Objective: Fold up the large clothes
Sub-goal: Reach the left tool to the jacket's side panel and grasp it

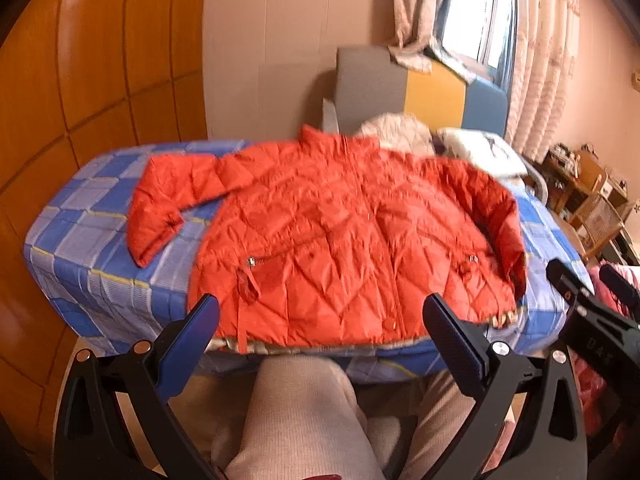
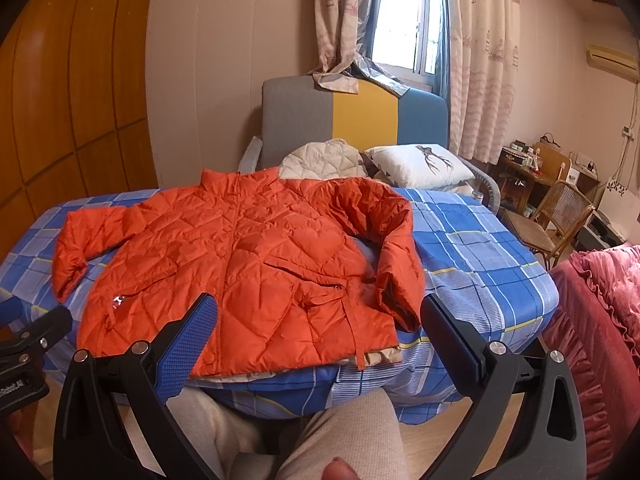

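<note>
An orange quilted jacket lies front up on a blue checked bed, collar at the far side. Its left sleeve stretches out to the left; its right sleeve bends down along the body. The jacket also shows in the right wrist view. My left gripper is open and empty, just before the jacket's near hem. My right gripper is open and empty, near the hem's right corner and the right cuff. The right gripper also shows in the left wrist view.
A cream quilted garment and a white pillow lie at the bed's head by a grey, yellow and blue headboard. A wooden wardrobe stands left. A wicker chair and red bedding are at the right. The person's knees are below.
</note>
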`<state>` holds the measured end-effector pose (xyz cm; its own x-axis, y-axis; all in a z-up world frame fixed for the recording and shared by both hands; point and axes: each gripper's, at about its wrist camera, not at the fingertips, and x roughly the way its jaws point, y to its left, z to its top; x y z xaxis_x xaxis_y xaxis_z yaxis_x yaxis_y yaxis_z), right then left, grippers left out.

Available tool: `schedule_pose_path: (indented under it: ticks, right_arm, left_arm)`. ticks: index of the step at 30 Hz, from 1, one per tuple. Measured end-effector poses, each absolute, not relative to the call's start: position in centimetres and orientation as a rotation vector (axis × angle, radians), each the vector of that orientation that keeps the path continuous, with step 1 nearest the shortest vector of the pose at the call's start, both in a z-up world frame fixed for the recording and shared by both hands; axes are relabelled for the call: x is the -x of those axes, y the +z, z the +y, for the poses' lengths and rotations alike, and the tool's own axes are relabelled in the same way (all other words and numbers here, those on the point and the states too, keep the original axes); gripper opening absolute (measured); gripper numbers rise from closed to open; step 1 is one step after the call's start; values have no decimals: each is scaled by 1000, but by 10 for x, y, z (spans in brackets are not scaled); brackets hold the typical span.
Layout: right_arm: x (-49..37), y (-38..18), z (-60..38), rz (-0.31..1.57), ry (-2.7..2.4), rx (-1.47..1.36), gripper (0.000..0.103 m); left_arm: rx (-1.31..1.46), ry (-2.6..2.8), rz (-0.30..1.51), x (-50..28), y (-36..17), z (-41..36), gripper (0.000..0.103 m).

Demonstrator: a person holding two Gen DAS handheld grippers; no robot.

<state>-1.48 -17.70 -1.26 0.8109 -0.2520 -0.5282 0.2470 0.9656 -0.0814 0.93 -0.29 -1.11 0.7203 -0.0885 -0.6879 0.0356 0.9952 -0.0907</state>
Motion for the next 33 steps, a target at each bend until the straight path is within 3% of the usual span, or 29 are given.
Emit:
schedule_pose_path:
  ticks: [19, 33]
  right_arm:
    - [-55, -60, -249, 685, -241, -84, 100]
    - [-67, -86, -372, 740, -467, -237, 100]
  left_arm:
    - [224, 89, 927, -83, -87, 59, 101]
    - [48, -143, 979, -139, -98, -33, 101]
